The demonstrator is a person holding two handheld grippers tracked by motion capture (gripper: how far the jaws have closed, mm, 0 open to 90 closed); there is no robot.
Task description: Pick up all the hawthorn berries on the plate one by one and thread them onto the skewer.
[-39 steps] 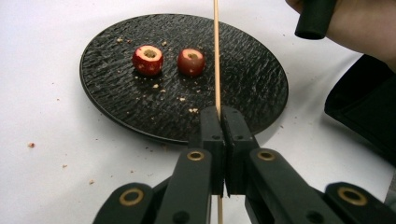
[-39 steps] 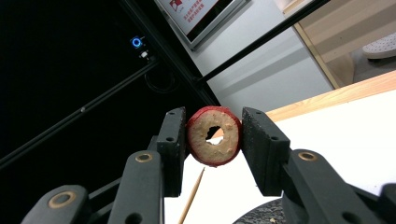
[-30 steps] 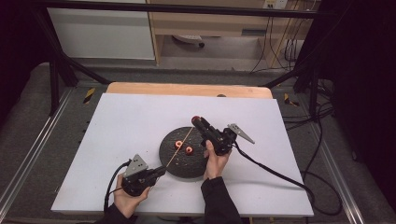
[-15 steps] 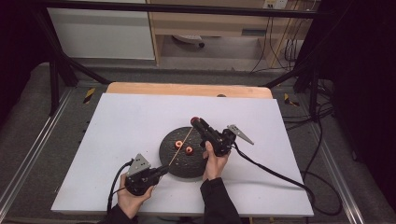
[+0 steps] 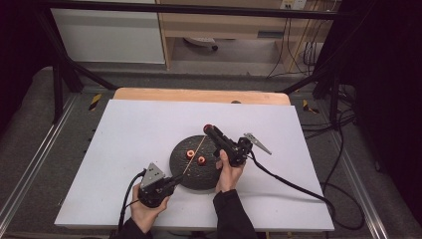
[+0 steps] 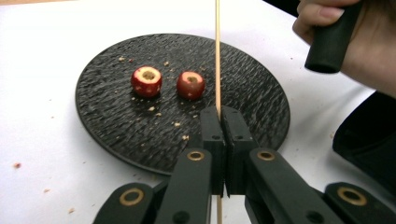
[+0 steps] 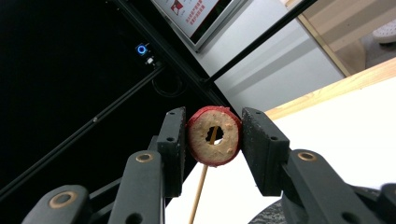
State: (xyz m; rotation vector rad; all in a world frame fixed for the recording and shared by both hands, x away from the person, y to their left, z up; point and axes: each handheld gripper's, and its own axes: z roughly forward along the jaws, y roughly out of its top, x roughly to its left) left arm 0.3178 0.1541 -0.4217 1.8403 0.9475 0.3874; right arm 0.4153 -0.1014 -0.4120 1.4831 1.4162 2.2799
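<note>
Here, my left tool [image 6: 218, 122] pinches a thin wooden skewer [image 6: 217, 56] at the near edge of the black plate [image 5: 185, 174]. My right tool [image 7: 212, 136], beyond the plate's far right, clamps a cored red fruit [image 7: 215, 135] with the skewer's tip in its hole. Two more fruits [image 6: 146, 80] sit on the plate mid-worktop [image 5: 124, 129].

You see the white counter [image 5: 149, 129] evenly lit from overhead in the high view, while the room's sides sink into near black. Shadows under the black plate [image 5: 181, 164] stay soft and short. The high view is slightly soft. In the right gripper view the upper left is dark and the far background blurs.
</note>
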